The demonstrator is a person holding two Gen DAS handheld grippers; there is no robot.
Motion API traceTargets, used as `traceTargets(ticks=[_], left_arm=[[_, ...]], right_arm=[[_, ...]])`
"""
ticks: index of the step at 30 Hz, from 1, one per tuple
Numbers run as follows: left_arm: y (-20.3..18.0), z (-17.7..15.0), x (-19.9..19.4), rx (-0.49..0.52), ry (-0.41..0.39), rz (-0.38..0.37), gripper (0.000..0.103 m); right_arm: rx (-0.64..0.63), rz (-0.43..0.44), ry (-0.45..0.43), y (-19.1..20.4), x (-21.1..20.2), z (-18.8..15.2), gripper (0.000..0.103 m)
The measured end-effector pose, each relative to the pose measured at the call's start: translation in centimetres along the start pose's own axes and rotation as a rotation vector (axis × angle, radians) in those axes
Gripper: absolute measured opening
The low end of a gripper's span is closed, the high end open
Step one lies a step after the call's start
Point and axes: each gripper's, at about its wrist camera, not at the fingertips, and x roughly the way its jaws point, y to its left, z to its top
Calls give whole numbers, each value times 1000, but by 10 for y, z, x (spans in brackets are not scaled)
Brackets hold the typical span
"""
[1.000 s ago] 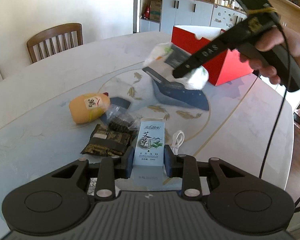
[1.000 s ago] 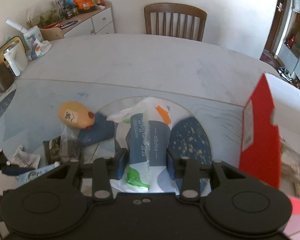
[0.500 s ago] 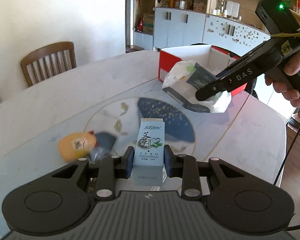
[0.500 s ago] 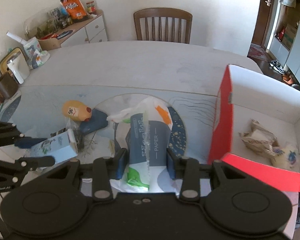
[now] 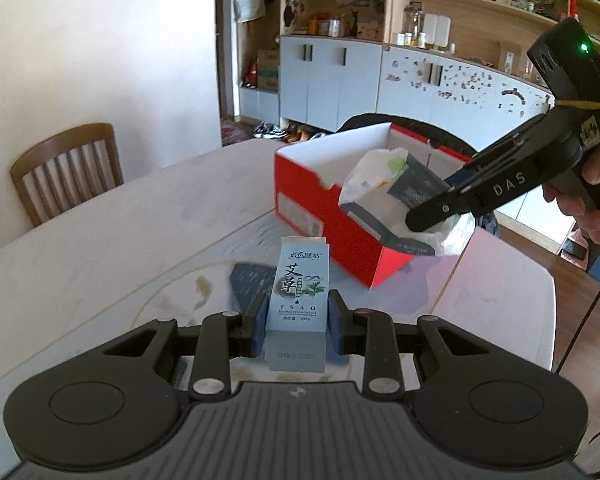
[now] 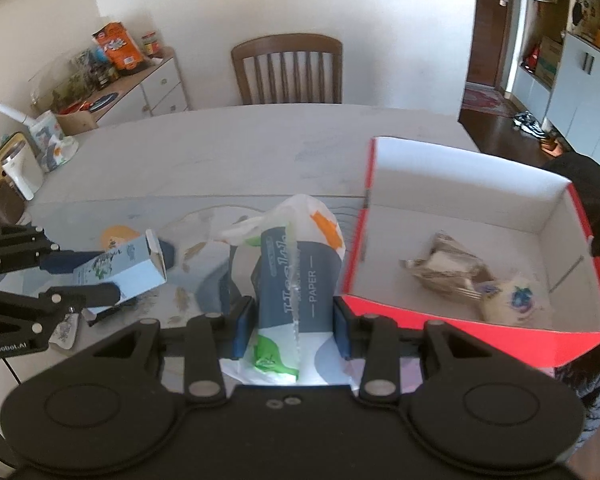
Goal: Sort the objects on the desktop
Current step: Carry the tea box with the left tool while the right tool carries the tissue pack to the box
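The left tool (image 5: 296, 318) is closed on a small pale-blue carton (image 5: 299, 292) of herbal oil, its pads pressed against the carton's 2 narrow sides, lifted clear of the surface (image 5: 112, 248). The right tool (image 6: 294, 320) is clamped around a soft tissue pack (image 6: 300, 276) in loose plastic wrap, also held in the air, just beside the near wall of the red box (image 6: 476, 330). From the left wrist view the pack hangs at the box's near corner, partly over the opening. Inside the box lie 2 things – a crumpled brownish packet (image 6: 446, 268) and a small white pouch (image 6: 512, 298) with a blue print.

Judging from this, both items are on their way into the box, the pack closer to it.

What could go wrong:
- The pack is soft and its wrap slack, so the grip may be on film more than on the bulk; it could slide out early and land on the rim or outside.
- The pack's lower edge looks close to the red wall – a low approach could catch the wall and shove the light cardboard box along the surface.
- The carton is held near its base with most of its length sticking out, so a quick swing could pivot it between the pads.
- Both tools converge on 1 opening and could collide.
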Motion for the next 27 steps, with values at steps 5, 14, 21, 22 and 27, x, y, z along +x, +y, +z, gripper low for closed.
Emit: traceTargets(ticks=[5,14,21,22,27], left_arm=[[-14,22,19,8,-10,-34,29],[-49,53,64,64,9,-62,27],[-56,65,79,42,7,-56,27],[-58,69,79,44,1,-56,27],[-66,90,74,52,-42,-70,27]], right_arm=[[15,-15,-9,-26,-10,-2,39],[49,-51,-26,-79,-19,-3,39],[70,-64,-34,-113,-23,-5,39],[74,-66,-34,-118,-23,-4,39],[95,-72,-34,-140,-20,0,39]])
